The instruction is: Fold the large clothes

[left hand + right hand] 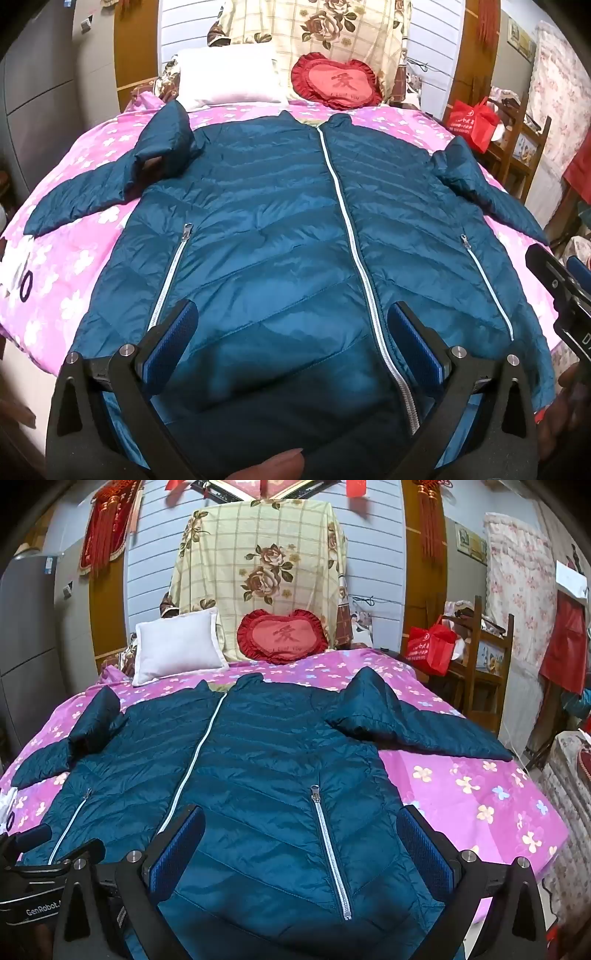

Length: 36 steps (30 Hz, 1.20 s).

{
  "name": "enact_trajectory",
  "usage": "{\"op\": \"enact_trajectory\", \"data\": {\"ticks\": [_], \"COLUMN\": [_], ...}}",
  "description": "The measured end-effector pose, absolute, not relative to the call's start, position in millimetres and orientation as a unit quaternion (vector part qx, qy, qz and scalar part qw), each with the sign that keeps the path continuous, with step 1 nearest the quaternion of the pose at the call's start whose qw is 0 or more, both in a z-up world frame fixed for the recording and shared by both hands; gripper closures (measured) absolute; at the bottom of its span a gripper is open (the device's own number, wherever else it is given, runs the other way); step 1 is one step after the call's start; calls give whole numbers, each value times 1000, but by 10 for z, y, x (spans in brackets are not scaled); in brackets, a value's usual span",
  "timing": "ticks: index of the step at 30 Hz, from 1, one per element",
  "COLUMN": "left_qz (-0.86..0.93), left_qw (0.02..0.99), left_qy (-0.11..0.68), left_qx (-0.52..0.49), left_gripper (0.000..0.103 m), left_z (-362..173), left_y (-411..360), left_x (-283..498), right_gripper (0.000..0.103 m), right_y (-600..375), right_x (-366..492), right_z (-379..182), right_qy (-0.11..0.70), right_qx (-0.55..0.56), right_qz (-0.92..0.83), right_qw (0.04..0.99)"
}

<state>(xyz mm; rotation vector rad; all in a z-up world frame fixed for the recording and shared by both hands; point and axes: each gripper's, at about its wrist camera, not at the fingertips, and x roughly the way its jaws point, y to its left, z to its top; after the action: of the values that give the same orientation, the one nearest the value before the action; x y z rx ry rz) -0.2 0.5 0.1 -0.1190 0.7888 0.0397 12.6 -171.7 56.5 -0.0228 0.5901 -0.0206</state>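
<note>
Jacket flat on bed, both tongs spread

Jacket, teal quilted, lies front-up and zipped on the pink floral bed; both sleeves are bent back near the shoulders. Left tongs hang spread wide above the hem, pinching nothing. Right tongs are likewise spread over the pocket zipper (nothing gripped). Red bag stands on a wooden shelf beside the bed; contents can't be made out. White pillow and red heart cushion sit at the head.

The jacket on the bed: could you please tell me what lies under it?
The jacket lies flat, zipped, on a pink flowered bedspread, which shows all around it. Whatever sits directly beneath the jacket's body is covered and cannot be seen.
</note>
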Motion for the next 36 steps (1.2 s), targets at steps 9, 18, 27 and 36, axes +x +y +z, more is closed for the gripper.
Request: {"op": "enact_trajectory", "data": {"ticks": [9,18,27,36], "left_qz": [19,19,24,22], "left_qw": [921,920,919,917], "left_qy": [385,386,388,392], "left_qx": [-57,-63,-60,-68], "left_gripper": [0,0,0,0], "left_z": [6,-48,-60,-61], "left_y": [2,-24,-24,-19], "left_x": [-5,-26,-24,-15], "right_gripper": [0,0,0,0], "right_y": [-1703,-1633,-1608,-1757], "right_x": [138,170,342,610], "right_z": [556,534,406,158], "right_qy": [294,301,352,418], "right_qx": [-10,-12,-12,48], "right_qz": [-9,-10,-34,-36], "right_qw": [956,954,935,906]}}
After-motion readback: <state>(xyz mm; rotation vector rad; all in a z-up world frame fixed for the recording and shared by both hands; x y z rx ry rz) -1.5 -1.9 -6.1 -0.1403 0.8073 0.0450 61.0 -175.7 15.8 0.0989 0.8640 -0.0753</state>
